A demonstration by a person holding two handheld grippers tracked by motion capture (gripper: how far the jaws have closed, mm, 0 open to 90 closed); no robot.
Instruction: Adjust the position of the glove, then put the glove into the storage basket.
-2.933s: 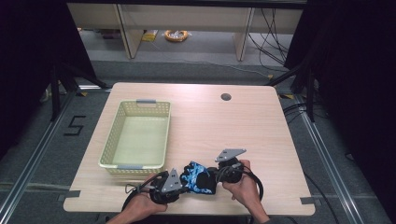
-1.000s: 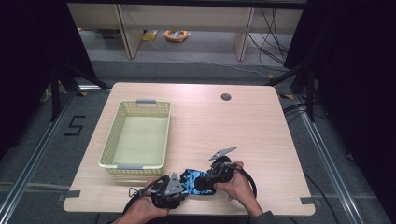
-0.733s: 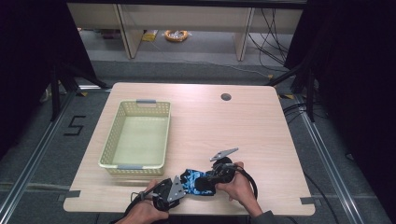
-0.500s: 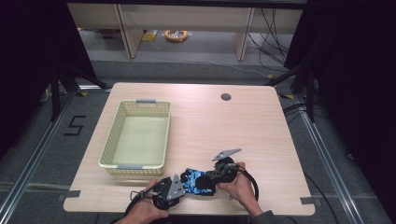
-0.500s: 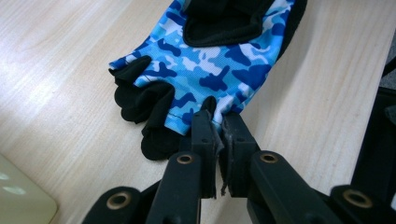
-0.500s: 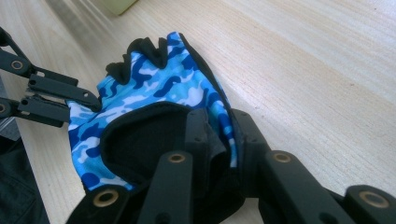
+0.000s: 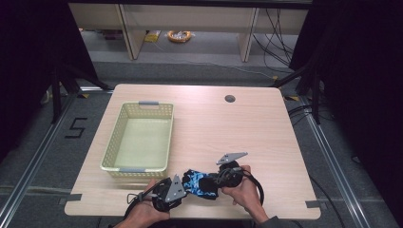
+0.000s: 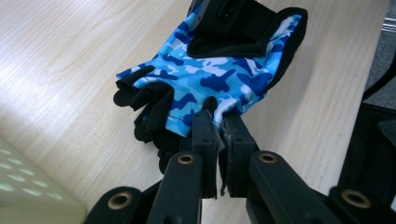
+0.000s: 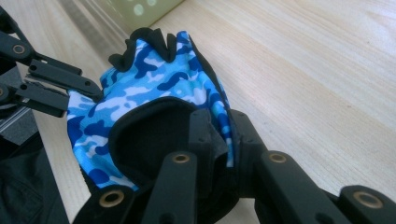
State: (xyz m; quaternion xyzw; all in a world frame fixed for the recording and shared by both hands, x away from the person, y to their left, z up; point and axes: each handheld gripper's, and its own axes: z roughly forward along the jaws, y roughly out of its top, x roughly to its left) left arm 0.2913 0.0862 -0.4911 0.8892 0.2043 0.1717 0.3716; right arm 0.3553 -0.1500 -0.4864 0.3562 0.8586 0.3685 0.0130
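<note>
A fingerless glove [image 7: 198,183] in blue camouflage with black trim lies at the table's near edge, held between both grippers. My left gripper [image 7: 178,187] is shut on the glove's side hem [image 8: 219,108], its jaws pinching the blue fabric. My right gripper [image 7: 216,181] is shut on the black wrist cuff [image 9: 154,126] at the glove's other end. In the right gripper view, the left gripper [image 9: 81,91] shows at the far left. The glove [image 8: 210,70] is stretched just above the wood, its short finger stubs curled toward the basket side.
A pale yellow plastic basket [image 7: 161,116] with grey handles stands at the table's left, close to the left hand. A round cable hole [image 7: 230,99] lies at the far side. Bare wood [image 7: 228,133] spreads across the middle and right.
Both grippers and the glove have shifted slightly toward the near edge and the glove has turned a little between them. Both stay shut on it.
</note>
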